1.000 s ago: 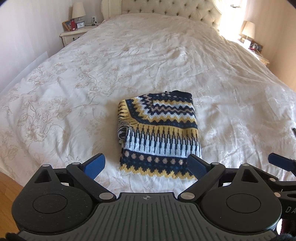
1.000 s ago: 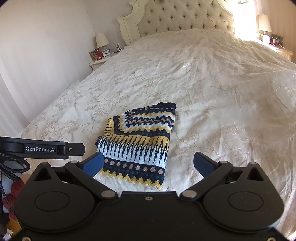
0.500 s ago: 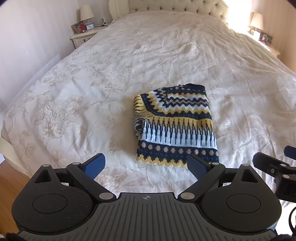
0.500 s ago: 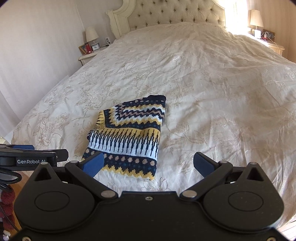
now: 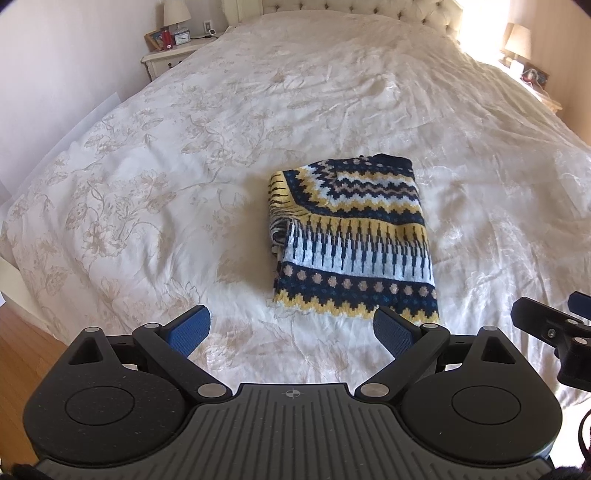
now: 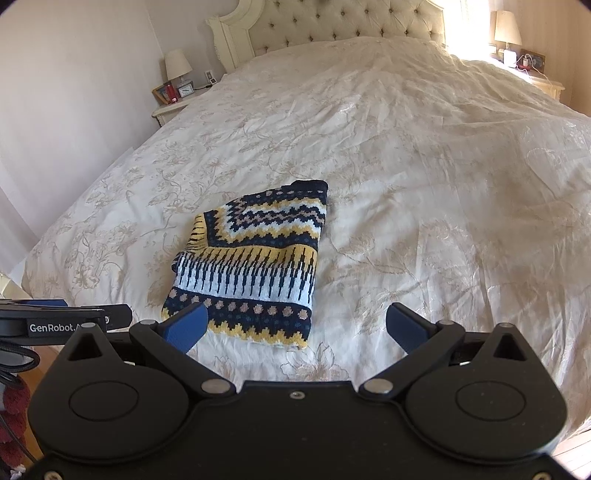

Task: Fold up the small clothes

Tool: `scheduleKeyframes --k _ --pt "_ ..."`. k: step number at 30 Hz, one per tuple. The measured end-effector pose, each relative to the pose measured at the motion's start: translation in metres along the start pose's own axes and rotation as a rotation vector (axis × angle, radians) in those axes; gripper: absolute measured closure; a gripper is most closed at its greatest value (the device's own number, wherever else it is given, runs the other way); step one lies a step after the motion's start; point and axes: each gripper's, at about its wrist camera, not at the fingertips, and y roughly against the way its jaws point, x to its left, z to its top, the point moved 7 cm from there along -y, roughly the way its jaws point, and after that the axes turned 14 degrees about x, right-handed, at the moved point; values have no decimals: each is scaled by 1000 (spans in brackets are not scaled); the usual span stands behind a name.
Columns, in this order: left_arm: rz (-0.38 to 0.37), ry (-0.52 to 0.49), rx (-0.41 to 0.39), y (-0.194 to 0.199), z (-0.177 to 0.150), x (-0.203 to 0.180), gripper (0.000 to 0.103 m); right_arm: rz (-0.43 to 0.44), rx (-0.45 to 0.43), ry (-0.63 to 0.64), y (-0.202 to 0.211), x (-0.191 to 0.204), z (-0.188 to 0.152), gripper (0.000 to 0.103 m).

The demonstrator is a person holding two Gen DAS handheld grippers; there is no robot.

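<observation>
So: left to right.

White bedside table with a lamp, a clock and a picture frame [image 5: 166,59] stands off the bed's far left corner, well clear of the work.

Left gripper [image 5: 291,330], seen in its own view, hangs above the bed's near edge, blue-padded fingers [image 5: 188,326] spread wide, nothing between them and nothing touched. Probably just standing off: the bare cover is all that lies under it.

Navy, yellow and pale-blue patterned knit sweater [image 5: 351,236] lies on the cream floral-embroidered bedcover [image 5: 147,184], near the near edge and about midway across the bed. It is a compact rectangle, zigzag hem band nearest the grippers and dark collar end pointing to the headboard. Layers stack along its left side, where a tucked part bulges slightly; the right side is a cleaner line. Judgement: folding on this piece looks done or nearly so, the flat open spot having been picked for room all round.

Right gripper [image 6: 295,326], in its own view, also sits off the near edge, fingers wide apart and empty; its left pad overlaps the sweater's near left corner in the picture, but contact cannot be told and it looks raised.

Tufted cream headboard [image 6: 332,22] and a second lamp [image 6: 508,27] close off the far right corner.
</observation>
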Motion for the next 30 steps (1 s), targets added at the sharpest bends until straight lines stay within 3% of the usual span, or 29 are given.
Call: scheduleKeyframes --k 30 --pt "-1 -5 20 -5 -2 -5 7 8 31 -28 -8 -2 -4 1"
